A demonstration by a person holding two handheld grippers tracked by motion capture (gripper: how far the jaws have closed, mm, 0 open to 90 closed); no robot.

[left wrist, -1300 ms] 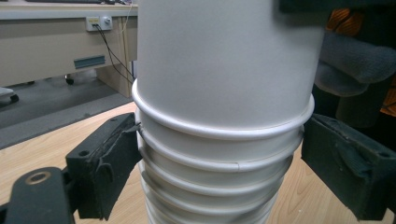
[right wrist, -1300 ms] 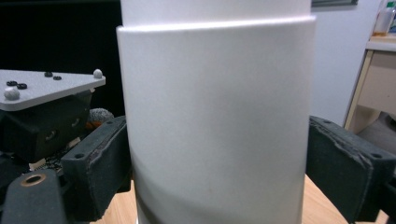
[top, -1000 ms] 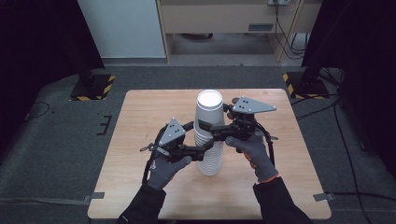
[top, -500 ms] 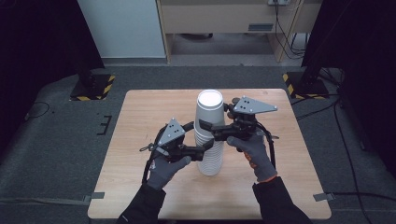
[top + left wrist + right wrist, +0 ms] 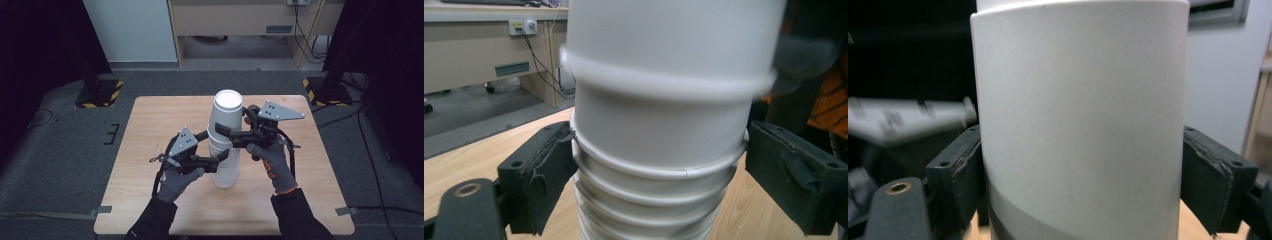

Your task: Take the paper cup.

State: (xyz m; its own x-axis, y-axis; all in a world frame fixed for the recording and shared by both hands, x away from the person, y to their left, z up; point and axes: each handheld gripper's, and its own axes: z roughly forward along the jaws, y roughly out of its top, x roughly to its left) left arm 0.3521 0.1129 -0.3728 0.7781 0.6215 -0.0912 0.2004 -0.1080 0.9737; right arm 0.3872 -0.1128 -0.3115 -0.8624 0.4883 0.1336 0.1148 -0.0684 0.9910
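Observation:
A tall stack of upside-down white paper cups [image 5: 226, 165] stands on the wooden table [image 5: 150, 125]. My left gripper [image 5: 215, 149] comes in from the left and is shut on the stack's lower cups [image 5: 654, 200], its pads [image 5: 544, 170] pressed against the rolled rims. My right gripper [image 5: 234, 134] comes in from the right, higher up. It is shut on the top cup [image 5: 228, 112], which fills the space between its pads [image 5: 955, 175]. The top cup [image 5: 1078, 115] sits slightly tilted over the cup beneath it.
Both gloved hands [image 5: 272, 162] hold the grippers near the table's middle. Bare wood lies all around the stack. Beyond the far edge are a grey floor, a white panel [image 5: 130, 30] and a desk with cables [image 5: 300, 30].
The top cup and my right gripper have crept slightly upward. My left gripper and the lower stack have stayed put.

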